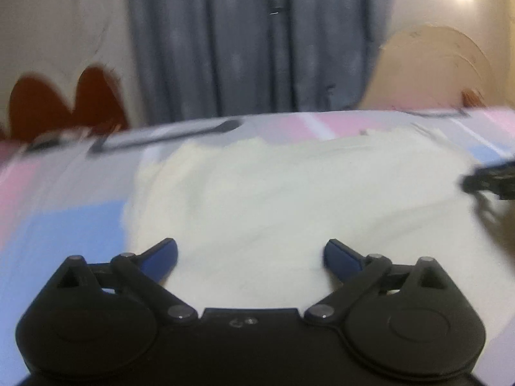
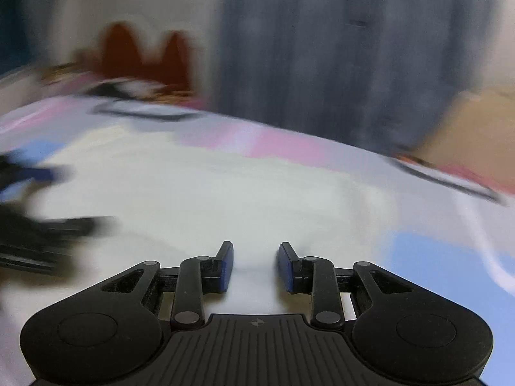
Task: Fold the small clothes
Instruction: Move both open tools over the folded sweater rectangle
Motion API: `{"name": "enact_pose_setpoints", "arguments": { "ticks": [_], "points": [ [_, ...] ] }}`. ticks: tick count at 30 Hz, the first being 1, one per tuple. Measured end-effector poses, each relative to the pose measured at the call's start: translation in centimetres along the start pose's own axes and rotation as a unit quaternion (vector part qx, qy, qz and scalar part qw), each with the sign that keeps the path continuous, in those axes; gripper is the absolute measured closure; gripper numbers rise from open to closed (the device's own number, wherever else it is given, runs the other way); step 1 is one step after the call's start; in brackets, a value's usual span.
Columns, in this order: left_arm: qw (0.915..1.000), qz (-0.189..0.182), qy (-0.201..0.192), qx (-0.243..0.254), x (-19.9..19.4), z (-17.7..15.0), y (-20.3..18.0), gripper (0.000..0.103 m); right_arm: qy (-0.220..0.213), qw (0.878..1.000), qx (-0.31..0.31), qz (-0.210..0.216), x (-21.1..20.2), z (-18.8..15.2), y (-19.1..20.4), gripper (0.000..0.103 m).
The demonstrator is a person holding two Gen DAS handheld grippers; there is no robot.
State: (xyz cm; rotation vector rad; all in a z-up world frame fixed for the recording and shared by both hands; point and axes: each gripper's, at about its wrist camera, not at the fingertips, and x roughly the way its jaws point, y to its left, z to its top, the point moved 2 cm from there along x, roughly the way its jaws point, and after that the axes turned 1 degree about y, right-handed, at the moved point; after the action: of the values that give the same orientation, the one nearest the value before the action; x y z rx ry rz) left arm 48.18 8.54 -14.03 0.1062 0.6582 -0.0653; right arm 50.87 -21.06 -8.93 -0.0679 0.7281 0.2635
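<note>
Hanging upper centre: grey-blue curtain (image 1: 251,41). Lying below: pink, blue and white patterned bedsheet (image 1: 61,225). Showing far left: red-brown headboard (image 1: 64,99).

No readable text, labels, brands or numbers; both views motion-blurred.

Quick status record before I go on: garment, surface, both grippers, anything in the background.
garment: white cloth spread flat, no fold visible
surface: pink, blue and white patterned sheet
left gripper: open wide, low over the cloth's near edge, holding nothing
right gripper: open, narrower gap, over the cloth, holding nothing
background: grey curtain
image quality: motion blur in both views
</note>
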Motion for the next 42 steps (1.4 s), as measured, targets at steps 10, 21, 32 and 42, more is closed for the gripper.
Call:
{"name": "enact_pose_setpoints", "arguments": {
  "ticks": [10,21,32,42],
  "points": [
    [0.9992,-0.039,-0.003,0.003,-3.5,-1.5,-6.0,0.013,-0.017,0.995,-0.029,0.097,-5.4,-1.9,7.3,0.073],
    [0.9986,0.003,0.031,-0.043,-5.9,-4.3,-3.5,0.011,-0.007,0.995,-0.083,0.055,-7.7,-6.7,9.3,0.073],
    [0.9955,0.029,0.014,-0.089,-8.5,-4.1,-0.9,0.017,-0.020,0.999,0.041,0.021,-9.0,-5.8,2.6,0.074],
    [0.9963,0.042,0.052,-0.053,-7.6,-5.2,-2.0,0.020,0.005,1.000,0.010,0.002,-8.9,-6.4,3.1,0.074]
  ]
}}
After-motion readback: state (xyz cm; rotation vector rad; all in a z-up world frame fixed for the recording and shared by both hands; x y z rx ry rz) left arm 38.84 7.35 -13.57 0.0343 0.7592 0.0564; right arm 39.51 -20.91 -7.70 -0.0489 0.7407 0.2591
